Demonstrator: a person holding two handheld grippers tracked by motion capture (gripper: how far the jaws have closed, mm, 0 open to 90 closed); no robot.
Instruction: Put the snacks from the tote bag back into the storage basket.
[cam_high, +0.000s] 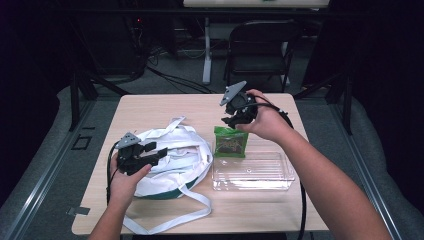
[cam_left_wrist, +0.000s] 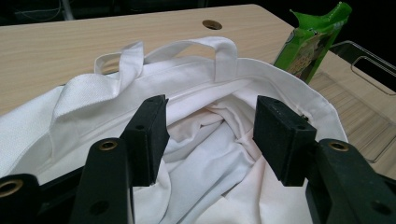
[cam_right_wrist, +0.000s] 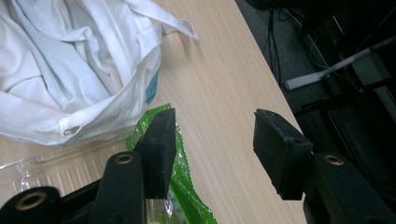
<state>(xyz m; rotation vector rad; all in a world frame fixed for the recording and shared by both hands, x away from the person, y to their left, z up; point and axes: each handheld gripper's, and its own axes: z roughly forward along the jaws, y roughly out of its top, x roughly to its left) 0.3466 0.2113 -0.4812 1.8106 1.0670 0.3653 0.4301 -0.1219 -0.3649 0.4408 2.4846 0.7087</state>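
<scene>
Overhead, the left gripper (cam_high: 150, 154) hangs with jaws spread over the white tote bag (cam_high: 175, 160), while the right gripper (cam_high: 234, 119) hovers spread above the green snack packet (cam_high: 230, 142) leaning on the clear plastic bin (cam_high: 253, 172). Along the left gripper (cam_left_wrist: 210, 135), its parted jaws frame the bag's open mouth (cam_left_wrist: 205, 126), nothing between them. Along the right gripper (cam_right_wrist: 212, 144), its wide jaws hang above the table (cam_right_wrist: 219, 93), one over the packet (cam_right_wrist: 184, 186).
</scene>
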